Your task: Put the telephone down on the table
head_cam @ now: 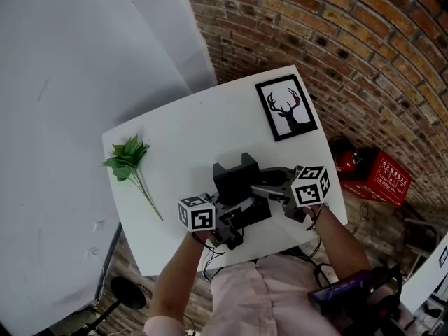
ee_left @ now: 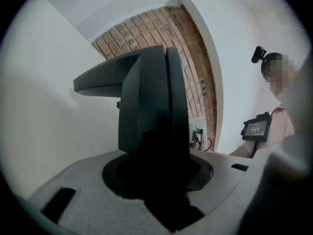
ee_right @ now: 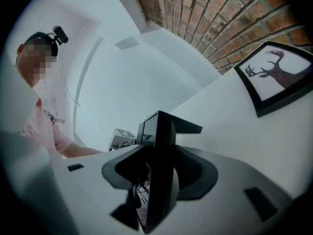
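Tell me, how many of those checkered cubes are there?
2. The left cube sits on the left gripper, the right cube on the right gripper; both grippers hold the telephone. None looks hidden.

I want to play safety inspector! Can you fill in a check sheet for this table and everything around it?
Surface: white table, flat and plain.
Job's things: black telephone, held low over the table's near side; whether it touches the table cannot be told.
Clutter: framed deer picture at the far right corner; leafy sprig near the left edge.
Grippers: left gripper and right gripper each shut on the telephone, one per side.
Cables: thin dark wires hang at the table's near edge.
Surroundings: brick wall, white panel, red box on the floor at right.
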